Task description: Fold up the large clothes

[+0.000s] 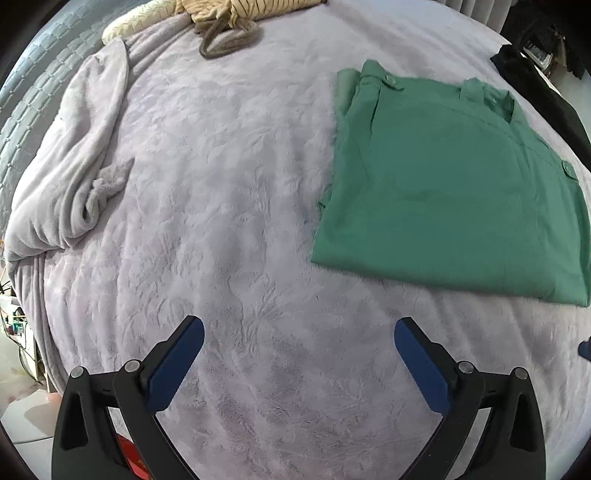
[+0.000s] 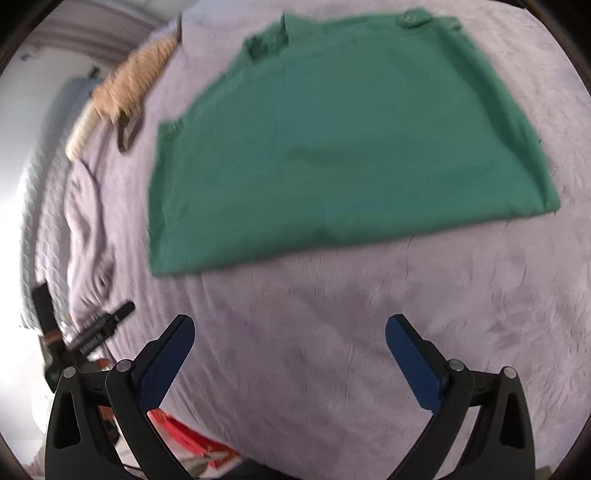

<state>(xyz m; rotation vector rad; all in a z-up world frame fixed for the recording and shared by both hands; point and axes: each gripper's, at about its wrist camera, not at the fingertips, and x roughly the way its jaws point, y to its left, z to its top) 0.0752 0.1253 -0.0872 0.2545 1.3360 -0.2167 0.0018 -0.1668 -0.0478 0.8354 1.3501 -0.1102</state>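
one wide bed (image 1: pixel 236 206), covered in a lilac fleece blanket (image 1: pixel 74 177), is taking up nearly everything in both views, and the blanket is bunching into a ridge along its far left side. on it the green garment (image 1: pixel 450 192) is lying flat, already folded into a rough rectangle with layered edges showing along one side and buttoned tabs (image 1: pixel 388 79) at the far end. it is sitting well to the right in the left wrist view and straight ahead, filling the upper half, in the right wrist view (image 2: pixel 332 140), which is blurring somewhat. a tan striped cloth (image 1: pixel 240 11) with a looped strap is resting at the far edge of the bed, well apart from the garment.

the left gripper (image 1: pixel 299 339) is hovering over bare blanket with its fingers spread wide and nothing between them. the right gripper (image 2: pixel 290 336) is likewise gaping wide and gripping nothing, near the garment's closest edge but not touching it.

judging by how things are lying, the fold is looking well advanced, and the step in hand is probably a final halving or a release and tidy. to do another fold well, each gripper should be taking one near corner through all layers, pinching only green fabric and not the fleece beneath. lifting both corners evenly and carrying them toward the tabbed end should be keeping the edges square. the plush blanket may be dragging at the underside, so lifting clear rather than sliding seems wiser.
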